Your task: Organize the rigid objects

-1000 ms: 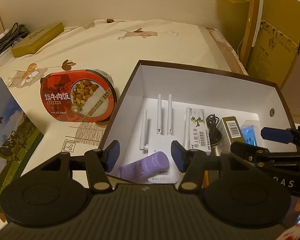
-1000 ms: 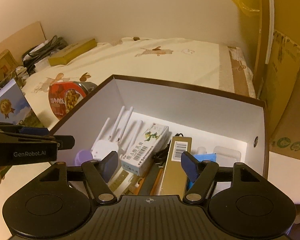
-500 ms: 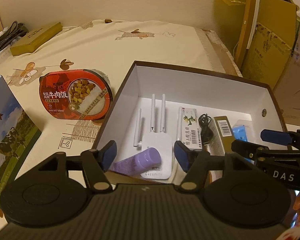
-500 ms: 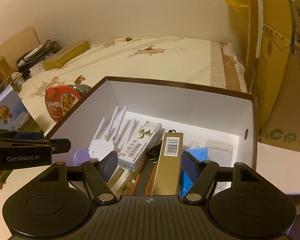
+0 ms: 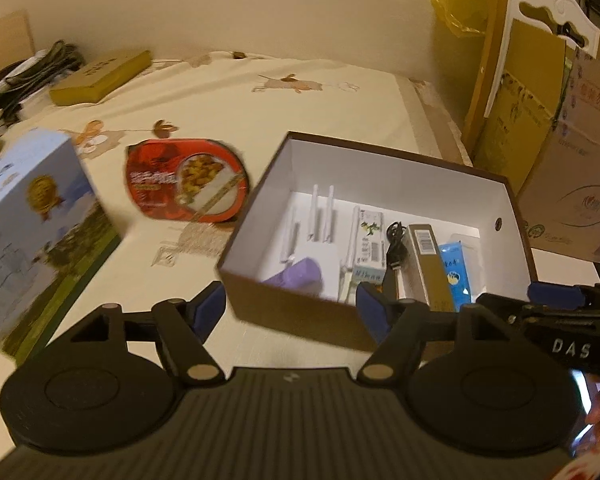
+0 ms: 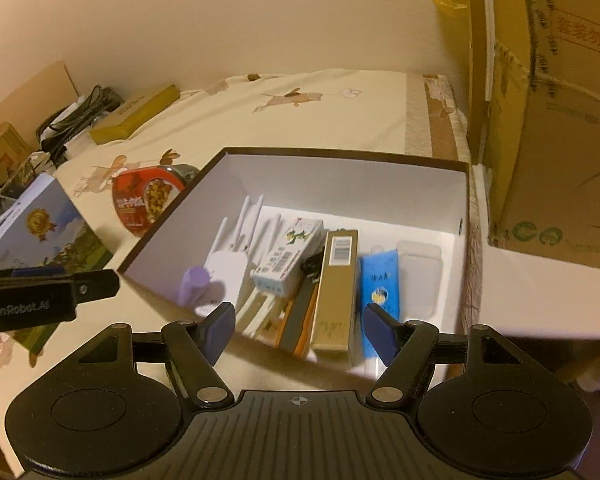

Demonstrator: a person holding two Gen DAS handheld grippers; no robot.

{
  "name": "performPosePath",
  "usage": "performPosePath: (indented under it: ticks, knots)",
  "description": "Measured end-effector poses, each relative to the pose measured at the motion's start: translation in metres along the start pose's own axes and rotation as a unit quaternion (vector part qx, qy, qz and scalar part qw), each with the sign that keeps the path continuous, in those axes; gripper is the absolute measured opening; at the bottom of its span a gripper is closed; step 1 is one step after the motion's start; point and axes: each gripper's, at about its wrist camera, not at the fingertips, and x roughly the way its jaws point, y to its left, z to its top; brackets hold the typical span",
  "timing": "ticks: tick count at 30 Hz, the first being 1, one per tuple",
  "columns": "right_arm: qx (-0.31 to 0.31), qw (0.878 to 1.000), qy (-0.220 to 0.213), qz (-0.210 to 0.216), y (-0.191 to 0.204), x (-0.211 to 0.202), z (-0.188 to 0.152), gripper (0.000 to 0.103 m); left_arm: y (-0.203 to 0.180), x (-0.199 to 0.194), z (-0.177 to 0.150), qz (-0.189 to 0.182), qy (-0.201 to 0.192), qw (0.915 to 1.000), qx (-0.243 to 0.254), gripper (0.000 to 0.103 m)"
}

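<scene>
My left tongs (image 5: 290, 306) are spread wide with nothing between the blue pads, and just ahead of them sits the brown cardboard box with a white inside (image 5: 384, 184), its near wall filling the gap between the fingers. My right tongs (image 6: 300, 326) are equally wide apart and empty, held over the box's near edge. From the right camera I see the contents lined up ahead of the tips: nearest the left finger a lilac plastic bottle (image 6: 194, 284) lying beside a white router with thin upright antennas (image 6: 230, 268), then a white medicine carton with a green print (image 6: 288, 256), a black cable (image 6: 312, 266) tucked beside it, a long gold box with a barcode label (image 6: 336, 288) straight ahead between the fingers, a blue packet (image 6: 380, 284) just beyond the right finger, and a clear plastic case (image 6: 418, 256) further right against the box wall. Outside the box, ahead and left of my left tongs, a red oval instant-meal tub (image 5: 184, 180) lies on the cream printed tablecloth (image 5: 280, 100), touching or almost touching the box's left wall. Further left stands a blue and green milk carton box (image 5: 32, 220), and far ahead to the left lies a flat olive-gold box (image 5: 100, 78).
</scene>
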Motion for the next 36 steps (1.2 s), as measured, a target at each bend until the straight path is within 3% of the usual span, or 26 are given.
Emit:
performPosePath:
  ticks: [13, 23, 36]
  knots:
    - [-0.011, 0.999, 0.007, 0.032, 0.039, -0.087, -0.032, 0.068, 0.020, -0.111, -0.056, 0.055, 0.010, 0.9979, -0.032, 0.073]
    - [-0.054, 0.997, 0.017, 0.058, 0.068, -0.140, -0.065, 0.068, 0.016, -0.188, -0.096, 0.066, 0.007, 0.9967, -0.048, 0.073]
    - [-0.090, 0.992, 0.034, 0.079, 0.085, -0.187, -0.108, 0.068, 0.014, -0.246, -0.143, 0.077, 0.007, 0.9953, -0.058, 0.073]
